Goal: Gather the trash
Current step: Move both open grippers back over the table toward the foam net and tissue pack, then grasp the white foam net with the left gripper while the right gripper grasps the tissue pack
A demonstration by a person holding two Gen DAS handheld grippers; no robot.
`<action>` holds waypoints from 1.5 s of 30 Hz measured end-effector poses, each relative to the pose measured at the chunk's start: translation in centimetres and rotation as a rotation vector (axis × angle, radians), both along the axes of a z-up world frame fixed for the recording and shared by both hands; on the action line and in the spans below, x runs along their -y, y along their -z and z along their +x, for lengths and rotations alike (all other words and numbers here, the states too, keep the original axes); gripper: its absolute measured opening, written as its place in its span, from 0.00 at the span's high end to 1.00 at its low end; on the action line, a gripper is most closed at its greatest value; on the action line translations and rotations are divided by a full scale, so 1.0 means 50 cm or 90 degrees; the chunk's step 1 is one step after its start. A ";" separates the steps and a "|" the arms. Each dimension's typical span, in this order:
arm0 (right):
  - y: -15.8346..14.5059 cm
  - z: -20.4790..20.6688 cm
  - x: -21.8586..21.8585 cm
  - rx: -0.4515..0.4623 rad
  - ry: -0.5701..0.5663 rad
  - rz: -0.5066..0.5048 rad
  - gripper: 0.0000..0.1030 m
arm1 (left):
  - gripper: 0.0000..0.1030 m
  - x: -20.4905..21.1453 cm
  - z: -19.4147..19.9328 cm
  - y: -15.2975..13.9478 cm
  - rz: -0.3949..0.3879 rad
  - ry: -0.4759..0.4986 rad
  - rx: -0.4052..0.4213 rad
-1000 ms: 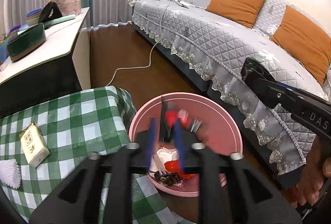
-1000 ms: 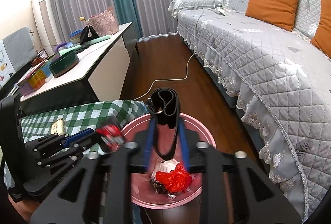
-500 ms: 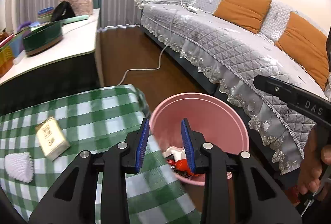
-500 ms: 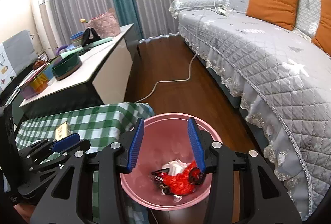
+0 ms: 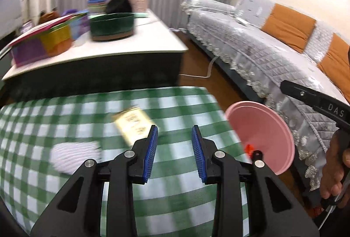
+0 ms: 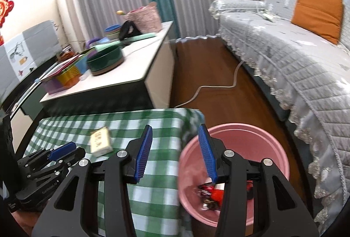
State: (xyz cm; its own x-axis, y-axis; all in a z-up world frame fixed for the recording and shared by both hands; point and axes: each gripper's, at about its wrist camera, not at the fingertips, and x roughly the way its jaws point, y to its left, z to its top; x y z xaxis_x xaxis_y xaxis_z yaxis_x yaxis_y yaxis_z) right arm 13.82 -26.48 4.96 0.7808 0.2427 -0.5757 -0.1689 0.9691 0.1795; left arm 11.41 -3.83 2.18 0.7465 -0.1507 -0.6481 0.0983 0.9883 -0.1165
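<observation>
Soft even indoor light, no hard shadows, heavy motion blur across the checked tablecloth (image 5: 179,105), fisheye bending and dark vignetted corners.

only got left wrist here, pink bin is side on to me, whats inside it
Observer: The bin holds red wrappers and a few other scraps at its bottom.
Operator: ok and is the right gripper carrying anything, i just see its handle
Observer: No. The right gripper is open with nothing between its pads; one pad shows against the checked cloth, the other against the bin.
</observation>
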 end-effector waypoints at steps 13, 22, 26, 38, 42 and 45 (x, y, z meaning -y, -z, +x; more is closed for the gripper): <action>0.060 0.046 -0.198 -0.034 -0.115 -0.002 0.57 | 0.57 -0.231 -0.027 0.053 -0.016 -0.166 -0.042; 0.123 0.087 -0.300 -0.076 -0.184 -0.022 0.37 | 0.46 -0.280 -0.012 0.096 -0.040 -0.195 -0.063; 0.151 0.101 -0.336 -0.091 -0.207 -0.039 0.33 | 0.42 -0.276 0.004 0.112 -0.035 -0.186 -0.072; 0.213 0.137 -0.383 -0.139 -0.225 -0.068 0.33 | 0.60 -0.280 0.034 0.154 -0.034 -0.175 -0.105; 0.220 0.140 -0.381 -0.142 -0.218 -0.079 0.39 | 0.74 -0.281 0.035 0.147 -0.026 -0.177 -0.099; 0.213 0.136 -0.378 -0.134 -0.214 -0.084 0.47 | 0.81 -0.282 0.033 0.140 -0.019 -0.180 -0.093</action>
State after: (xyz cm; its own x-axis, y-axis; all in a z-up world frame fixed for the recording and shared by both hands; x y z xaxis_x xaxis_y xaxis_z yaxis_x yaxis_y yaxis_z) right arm 20.62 -7.58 -5.71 0.5324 0.3783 -0.7572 -0.4531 0.8830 0.1225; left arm 13.08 10.27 -4.82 0.6604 0.0283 -0.7504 -0.1994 0.9700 -0.1389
